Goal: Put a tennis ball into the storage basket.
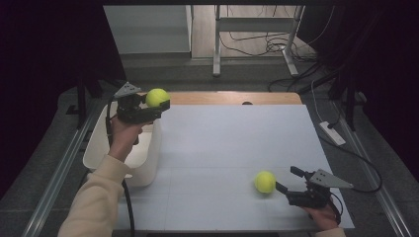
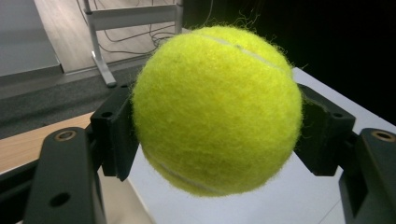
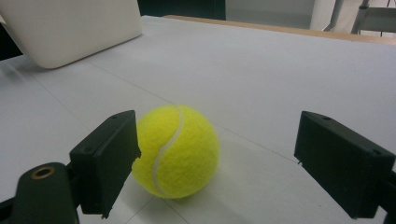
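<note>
Where the left claw (image 1: pixel 159 105) hangs above the far rim of the white bin (image 1: pixel 148 163), it clamps a yellow ball (image 1: pixel 157 97) between its jaws, lifted clear of the desk (image 1: pixel 232 143). In the left gripper view this held ball (image 2: pixel 217 109) hides both pads; only the black jaw blocks show at its sides, and the bin below is cut out of sight. In the high view the hand and sleeve cover much of the bin's inside, so what lies in it cannot be told.

The right claw (image 1: pixel 286 180) rests low near the desk's near right corner with its jaws wide. A second ball (image 1: pixel 265 181) sits on the desk just ahead of it. In the right gripper view that ball (image 3: pixel 177 150) lies between the jaws, close against the left one; whether it touches is hard to make out, while the right jaw stands well apart. The bin's wall (image 3: pixel 70 28) is cut off at the upper left there.
</note>
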Demonstrator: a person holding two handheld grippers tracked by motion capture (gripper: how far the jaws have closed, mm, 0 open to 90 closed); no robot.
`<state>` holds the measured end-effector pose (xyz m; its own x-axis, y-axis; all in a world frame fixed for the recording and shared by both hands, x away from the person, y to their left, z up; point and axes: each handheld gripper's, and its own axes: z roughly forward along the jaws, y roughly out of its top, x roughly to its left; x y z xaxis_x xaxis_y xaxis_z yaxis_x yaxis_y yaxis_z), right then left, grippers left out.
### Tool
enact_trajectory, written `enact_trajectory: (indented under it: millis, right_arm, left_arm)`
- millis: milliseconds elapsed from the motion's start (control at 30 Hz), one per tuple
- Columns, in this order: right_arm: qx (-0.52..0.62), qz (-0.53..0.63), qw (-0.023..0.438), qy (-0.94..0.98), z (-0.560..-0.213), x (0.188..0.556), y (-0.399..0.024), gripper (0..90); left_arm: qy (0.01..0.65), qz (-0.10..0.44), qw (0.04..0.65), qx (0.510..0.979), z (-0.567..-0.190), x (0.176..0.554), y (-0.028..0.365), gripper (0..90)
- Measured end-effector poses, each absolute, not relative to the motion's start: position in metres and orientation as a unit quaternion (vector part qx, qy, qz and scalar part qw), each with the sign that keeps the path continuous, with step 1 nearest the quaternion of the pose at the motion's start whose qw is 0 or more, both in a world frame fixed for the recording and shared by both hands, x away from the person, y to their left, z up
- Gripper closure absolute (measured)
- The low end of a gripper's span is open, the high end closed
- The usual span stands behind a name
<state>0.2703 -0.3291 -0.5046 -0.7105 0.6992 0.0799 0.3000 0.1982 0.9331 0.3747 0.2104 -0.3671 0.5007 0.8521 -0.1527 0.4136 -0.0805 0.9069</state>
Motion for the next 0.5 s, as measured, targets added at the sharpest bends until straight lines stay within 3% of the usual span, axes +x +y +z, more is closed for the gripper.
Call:
enact_trajectory:
  millis: [500]
  right_arm:
    - [0.332,0.537,0.187,0.752,-0.505,0.270,-0.329,13.9]
  left_arm:
    - [0.475,0.230,0.497,0.689,-0.371,0.379,0.229,27.4]
